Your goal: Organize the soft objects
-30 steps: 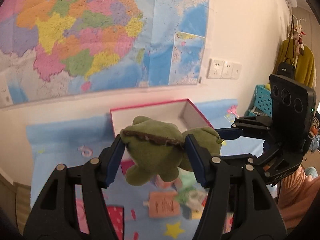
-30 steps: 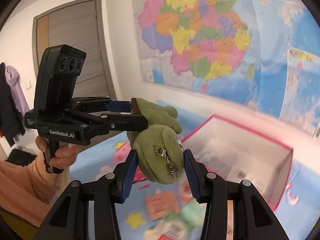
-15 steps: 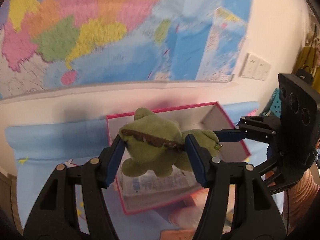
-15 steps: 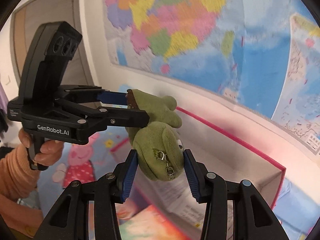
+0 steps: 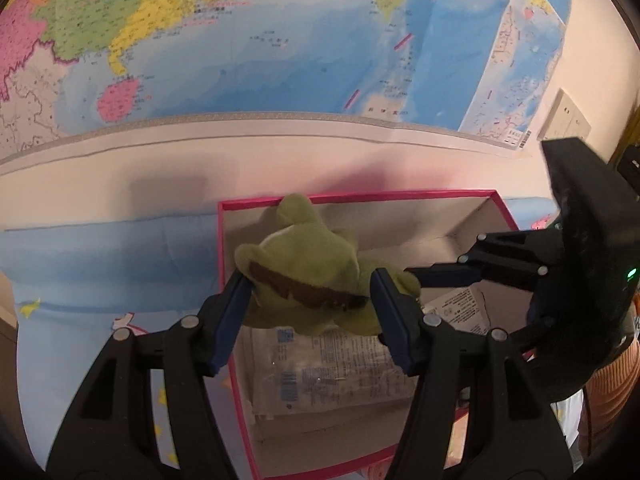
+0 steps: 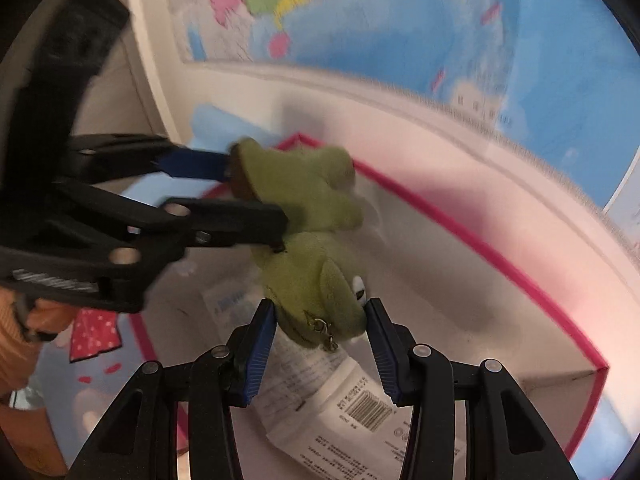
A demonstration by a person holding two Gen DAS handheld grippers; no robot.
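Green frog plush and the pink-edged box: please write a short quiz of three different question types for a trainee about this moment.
1. True or false: only one claw grips the green frog plush.
2. What lies on the floor of the pink-edged box? A) printed plastic packets B) toy cars C) nothing
3. Fill in: the metal clasp on the plush hangs near the ___ claw.

Key: 1 false: the left claw and the right claw both pinch it. 2 A, the printed plastic packets. 3 right.
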